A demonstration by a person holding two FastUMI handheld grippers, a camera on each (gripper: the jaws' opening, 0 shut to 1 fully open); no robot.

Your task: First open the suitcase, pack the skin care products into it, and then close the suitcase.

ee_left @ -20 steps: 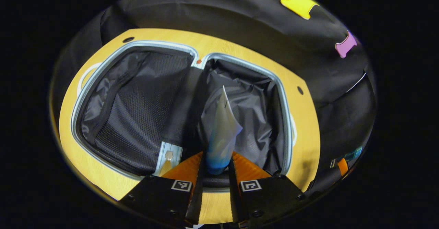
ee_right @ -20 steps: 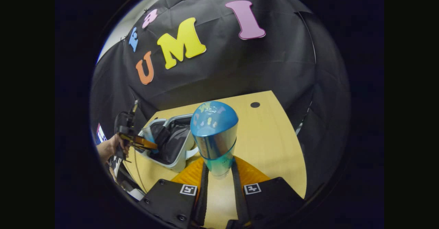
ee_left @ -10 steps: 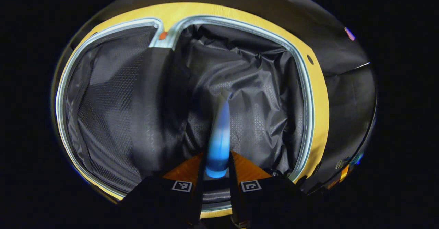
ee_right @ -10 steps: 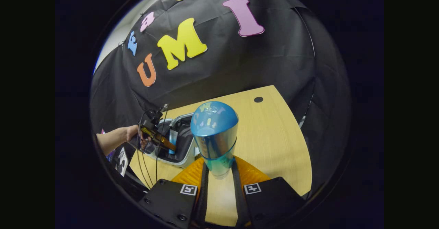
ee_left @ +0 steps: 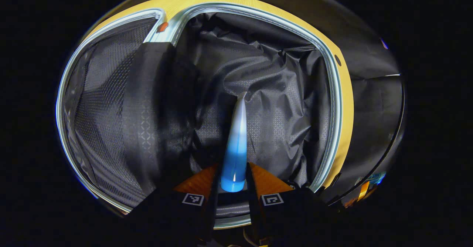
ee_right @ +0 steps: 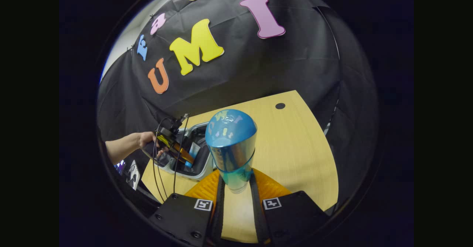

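Two skin care items are in hand. The left gripper (ee_left: 233, 178) pinches the blue end of a tube (ee_left: 236, 143) that fades to white at its flat crimped tip, poised over the open suitcase (ee_left: 334, 91) and its crinkled black lining. The right gripper (ee_right: 236, 188) squeezes a shiny bottle (ee_right: 231, 147) with a rounded blue cap, upright over the wooden table (ee_right: 295, 147), beside the suitcase.

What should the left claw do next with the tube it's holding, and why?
Probably open and release: the left claw holds the blue-and-white tube low inside the open suitcase, its tip about at the black lining.
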